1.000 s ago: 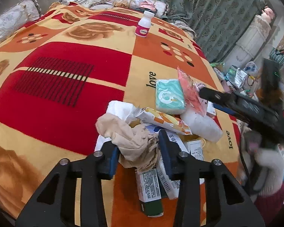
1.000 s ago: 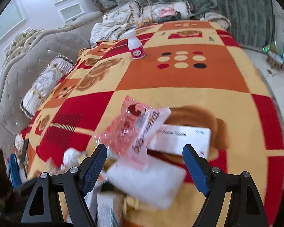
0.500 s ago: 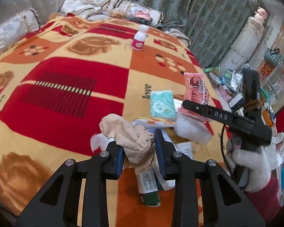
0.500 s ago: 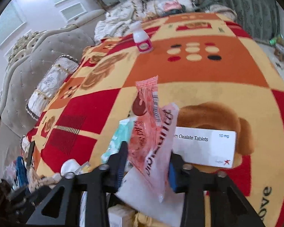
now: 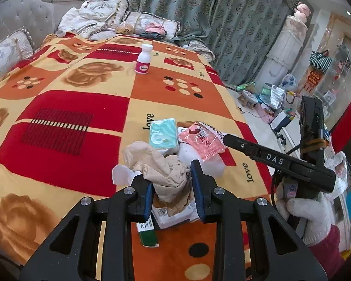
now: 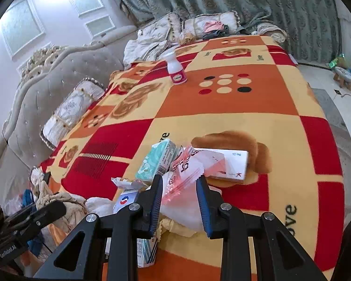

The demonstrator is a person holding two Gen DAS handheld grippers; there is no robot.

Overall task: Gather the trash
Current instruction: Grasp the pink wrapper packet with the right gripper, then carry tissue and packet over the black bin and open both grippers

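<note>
Gripping trash, both tongs

Left gripper (image 5: 171, 185): jaws narrow, clamped on beige rag (image 5: 159, 164) over the pile. Right gripper (image 6: 179, 187): jaws narrow, pinching pink wrapper (image 6: 187, 175) above white box (image 6: 224, 164). Bottle (image 5: 143, 59) stands well apart on blanket (image 5: 58, 93).

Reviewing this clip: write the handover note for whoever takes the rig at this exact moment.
Left gripper: shut on the beige crumpled cloth, above the trash pile.
Right gripper: shut on the pink plastic wrapper.
On the blanket: teal tissue pack, white tablet box, other cartons, and an upright white-and-pink bottle farther back.
Done: both pieces gripped. Left: no bin in view; deposit these, then collect the rest.
</note>
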